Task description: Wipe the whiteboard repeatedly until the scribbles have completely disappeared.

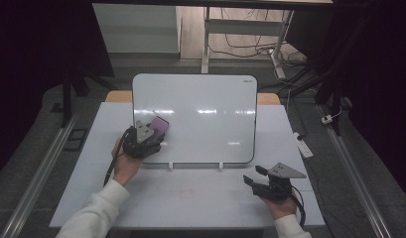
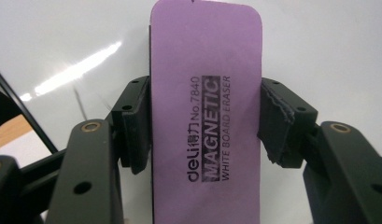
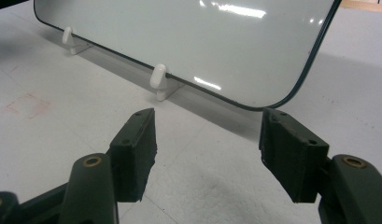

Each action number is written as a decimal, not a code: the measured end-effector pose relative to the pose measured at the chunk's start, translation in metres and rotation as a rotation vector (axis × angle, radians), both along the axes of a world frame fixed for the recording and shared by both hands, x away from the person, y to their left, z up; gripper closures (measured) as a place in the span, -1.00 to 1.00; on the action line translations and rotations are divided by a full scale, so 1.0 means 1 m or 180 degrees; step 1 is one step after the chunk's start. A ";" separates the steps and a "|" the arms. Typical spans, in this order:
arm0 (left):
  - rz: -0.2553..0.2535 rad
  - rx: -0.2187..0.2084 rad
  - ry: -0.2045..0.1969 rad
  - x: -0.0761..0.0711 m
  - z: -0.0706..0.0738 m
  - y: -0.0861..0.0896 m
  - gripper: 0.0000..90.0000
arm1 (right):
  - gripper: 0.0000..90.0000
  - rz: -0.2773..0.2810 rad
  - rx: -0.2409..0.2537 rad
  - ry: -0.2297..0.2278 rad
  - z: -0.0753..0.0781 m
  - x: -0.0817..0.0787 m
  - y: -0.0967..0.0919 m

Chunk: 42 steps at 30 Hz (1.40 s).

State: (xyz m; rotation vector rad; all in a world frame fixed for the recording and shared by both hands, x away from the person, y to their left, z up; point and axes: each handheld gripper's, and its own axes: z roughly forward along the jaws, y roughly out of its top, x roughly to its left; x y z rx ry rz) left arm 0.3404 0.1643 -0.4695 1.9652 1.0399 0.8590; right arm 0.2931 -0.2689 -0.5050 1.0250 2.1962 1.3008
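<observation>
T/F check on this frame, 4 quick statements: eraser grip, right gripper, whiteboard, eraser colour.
1. The left gripper is shut on the purple eraser. True.
2. The right gripper holds a marker. False: its jaws stand open with nothing between them, over the white table.
3. The whiteboard lies flat on the table. False: it stands tilted on small white supports.
4. The eraser is printed "MAGNETIC WHITE BOARD ERASER". True.
</observation>
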 end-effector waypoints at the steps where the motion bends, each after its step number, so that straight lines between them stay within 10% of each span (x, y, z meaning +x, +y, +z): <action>1: -0.0004 0.0003 -0.0005 -0.001 -0.001 0.001 -0.09 | -0.19 0.0001 -0.0002 0.0001 0.000 0.000 0.000; 22: 0.0374 -0.0382 -0.0228 0.030 0.034 0.038 -0.09 | -0.19 -0.0009 -0.0001 0.0005 0.000 0.000 -0.001; 42: -0.0028 -0.0145 -0.0177 -0.005 -0.012 -0.008 -0.09 | -0.19 0.0006 -0.0023 0.0003 -0.001 0.000 0.001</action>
